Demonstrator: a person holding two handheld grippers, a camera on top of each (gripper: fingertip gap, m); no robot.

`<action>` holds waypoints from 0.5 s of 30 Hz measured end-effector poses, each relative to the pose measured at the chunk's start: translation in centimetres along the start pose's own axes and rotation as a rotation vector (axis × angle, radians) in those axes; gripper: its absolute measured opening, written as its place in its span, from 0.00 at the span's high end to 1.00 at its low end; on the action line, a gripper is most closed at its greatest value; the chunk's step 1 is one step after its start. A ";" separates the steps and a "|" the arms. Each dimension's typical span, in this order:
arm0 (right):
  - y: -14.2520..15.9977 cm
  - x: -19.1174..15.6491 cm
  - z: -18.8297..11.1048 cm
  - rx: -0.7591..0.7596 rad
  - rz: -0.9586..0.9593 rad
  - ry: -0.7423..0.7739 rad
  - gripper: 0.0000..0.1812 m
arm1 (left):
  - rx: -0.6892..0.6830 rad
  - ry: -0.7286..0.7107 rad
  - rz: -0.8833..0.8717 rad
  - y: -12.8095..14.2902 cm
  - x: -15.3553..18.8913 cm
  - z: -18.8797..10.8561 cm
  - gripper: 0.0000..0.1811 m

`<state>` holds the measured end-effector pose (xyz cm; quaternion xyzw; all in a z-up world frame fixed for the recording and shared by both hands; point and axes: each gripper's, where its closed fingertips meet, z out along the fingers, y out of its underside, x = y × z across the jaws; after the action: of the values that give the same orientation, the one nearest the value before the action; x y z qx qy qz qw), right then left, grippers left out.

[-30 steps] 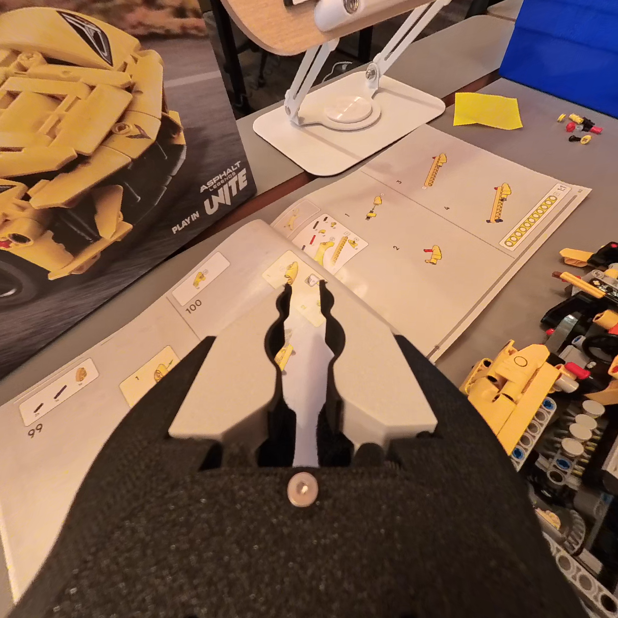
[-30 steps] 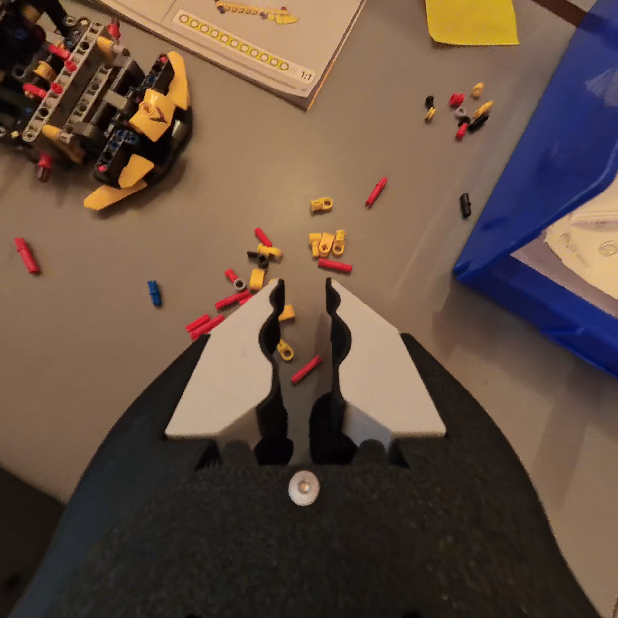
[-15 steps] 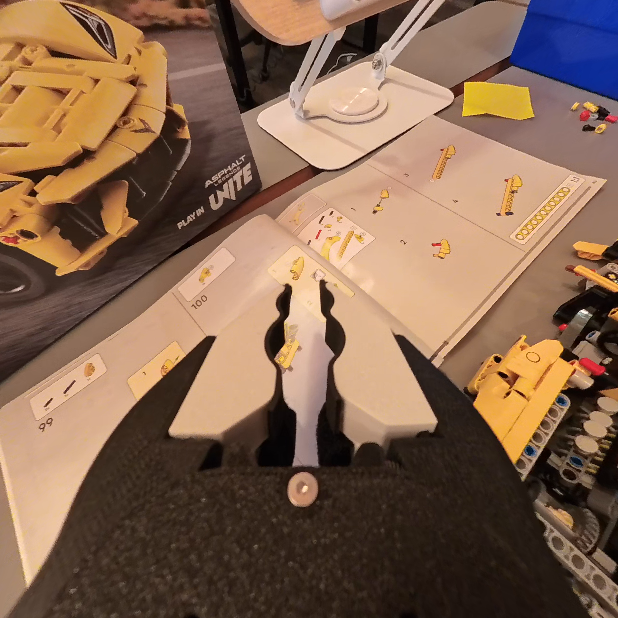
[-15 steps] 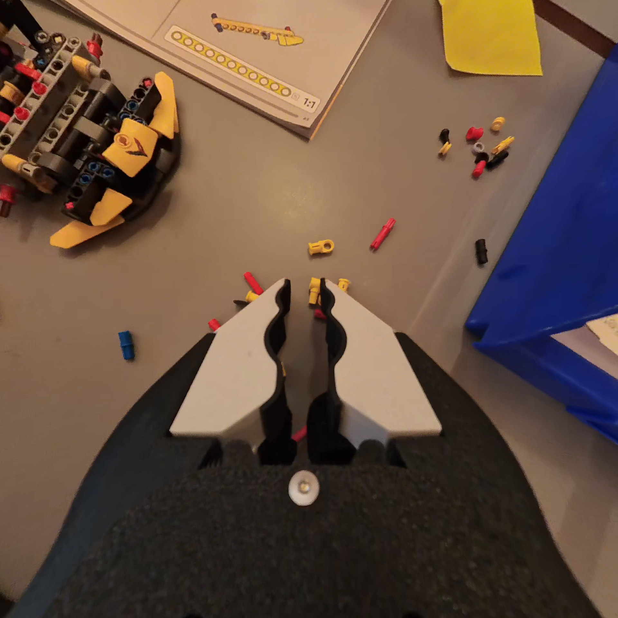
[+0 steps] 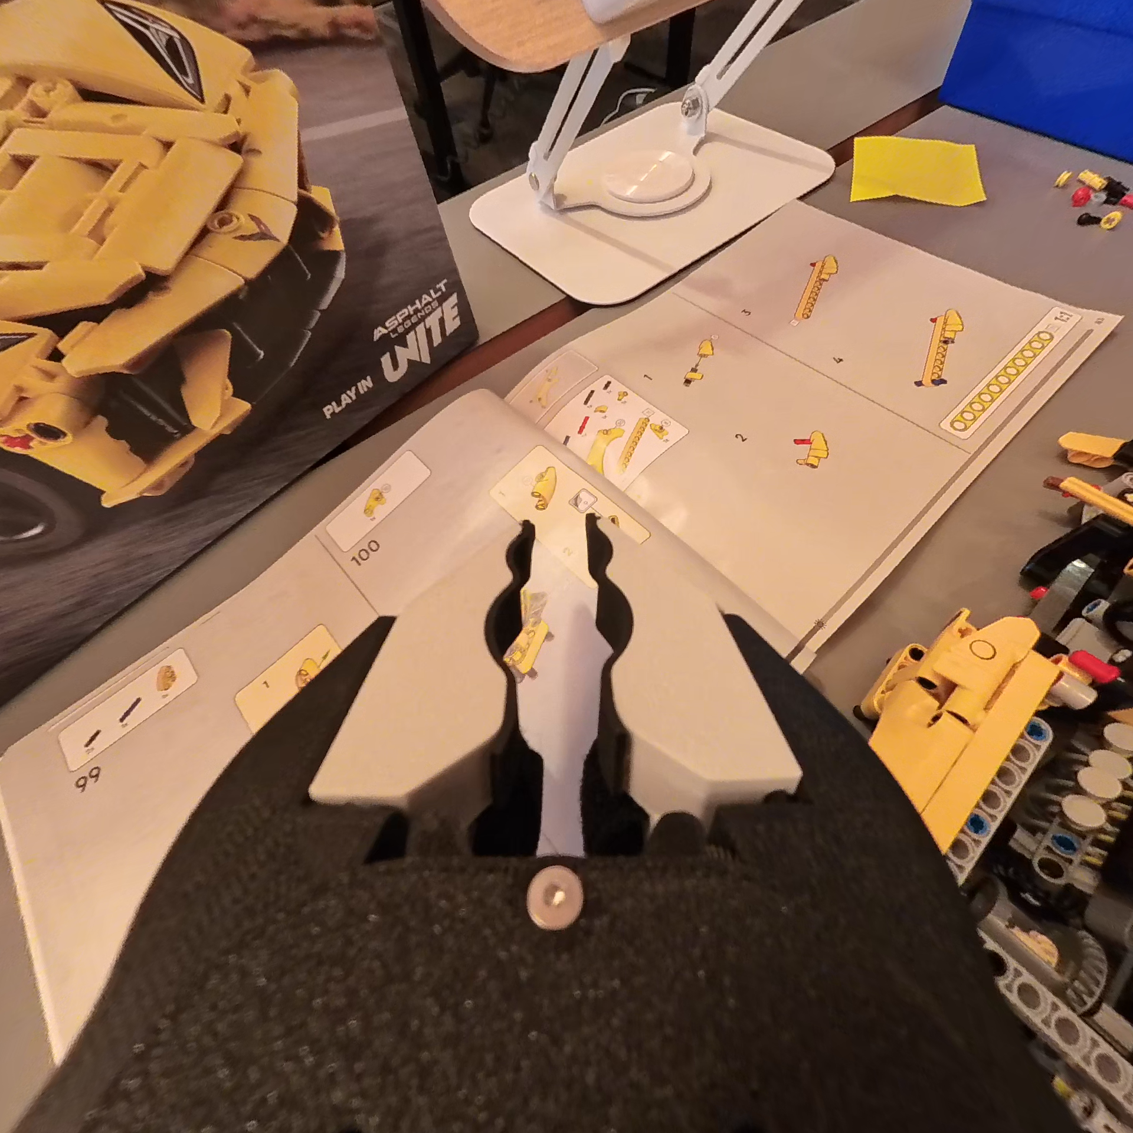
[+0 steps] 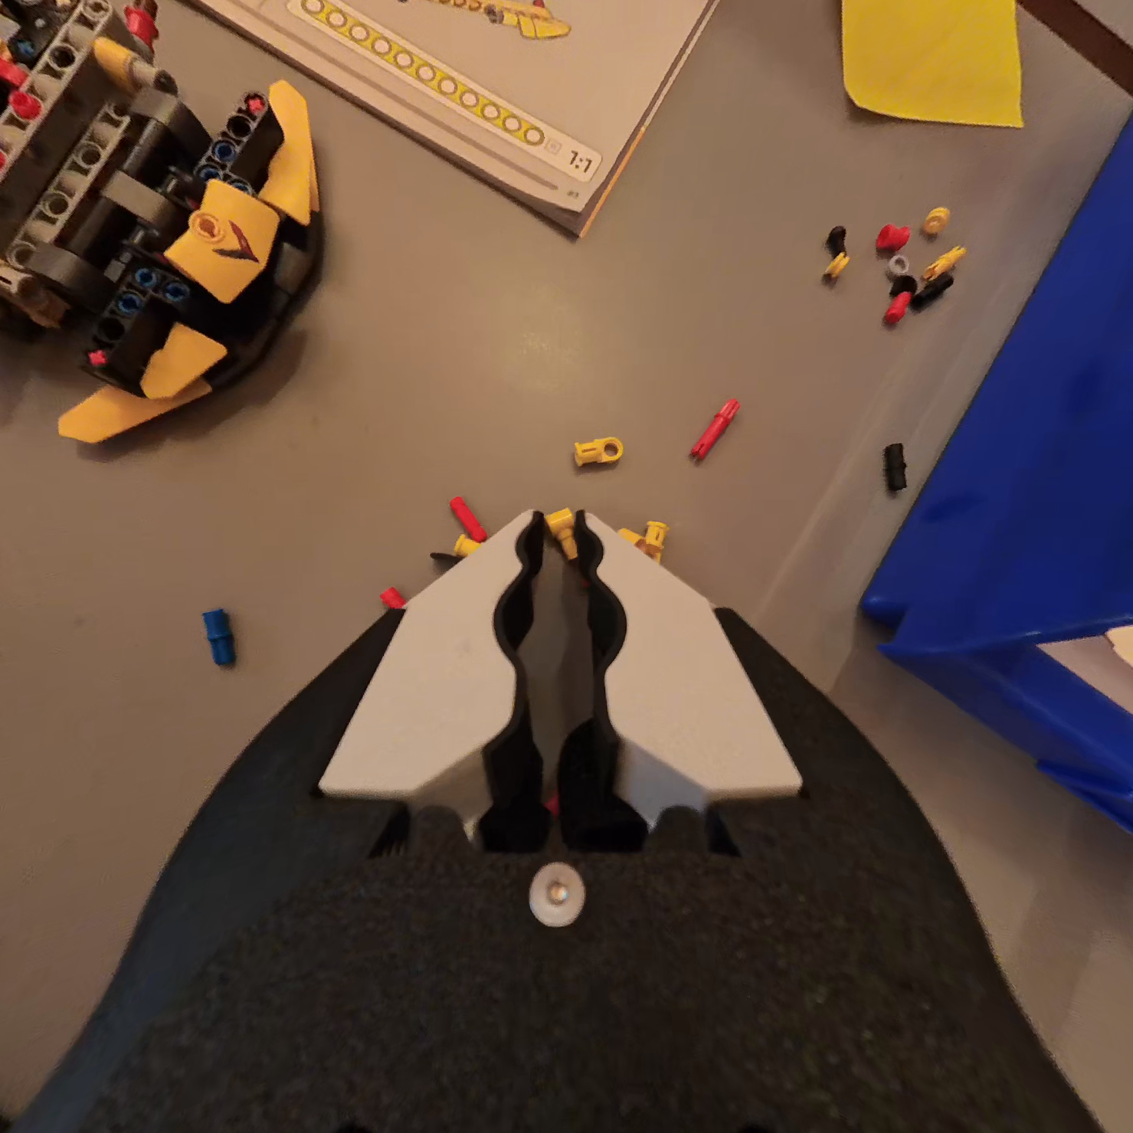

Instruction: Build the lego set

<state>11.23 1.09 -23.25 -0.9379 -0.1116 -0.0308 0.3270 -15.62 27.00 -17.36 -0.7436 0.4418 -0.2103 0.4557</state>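
Note:
My right gripper (image 6: pixel 559 521) is down on the grey table among loose pieces, its jaws nearly together on a small yellow connector (image 6: pixel 561 528) held at the tips. More yellow pieces (image 6: pixel 653 534) and a red pin (image 6: pixel 466 514) lie right beside the fingers. The partly built yellow and black car (image 6: pixel 153 233) sits at the upper left; it also shows in the left wrist view (image 5: pixel 981 705). My left gripper (image 5: pixel 558 521) hovers over the open instruction booklet (image 5: pixel 797 490), slightly open and empty.
A yellow connector (image 6: pixel 598 452), red pin (image 6: pixel 714 427), black pin (image 6: pixel 894 466), blue pin (image 6: pixel 219 636) and a small cluster of pieces (image 6: pixel 901 263) lie loose. A blue bin (image 6: pixel 1042 460) stands at the right. The set's box (image 5: pixel 184 245), white lamp base (image 5: pixel 650 202) and yellow paper (image 5: pixel 913 168) lie beyond. The gap from one gripper's tips to the other's is roughly 40 centimeters.
My right gripper moved forward over the loose pieces and its jaws closed from open onto the yellow connector. My left gripper drifted slightly over the booklet, with its opening unchanged.

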 end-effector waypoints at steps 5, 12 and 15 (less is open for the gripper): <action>0.1 0.3 -0.2 -0.004 -0.007 0.013 0.95 | 0.000 0.001 -0.002 0.0 0.0 0.0 0.91; -3.8 -8.9 -5.0 0.172 -0.038 -0.318 0.95 | -0.003 -0.001 -0.001 0.1 -0.1 0.0 0.91; -2.0 -15.4 -5.9 0.109 -0.080 -0.502 0.95 | -0.004 0.013 -0.012 0.2 0.1 0.1 0.91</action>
<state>-4.11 -3.97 -19.42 -0.8921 -0.2276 0.1962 0.3375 -15.54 26.93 -17.60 -0.7458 0.4405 -0.2170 0.4501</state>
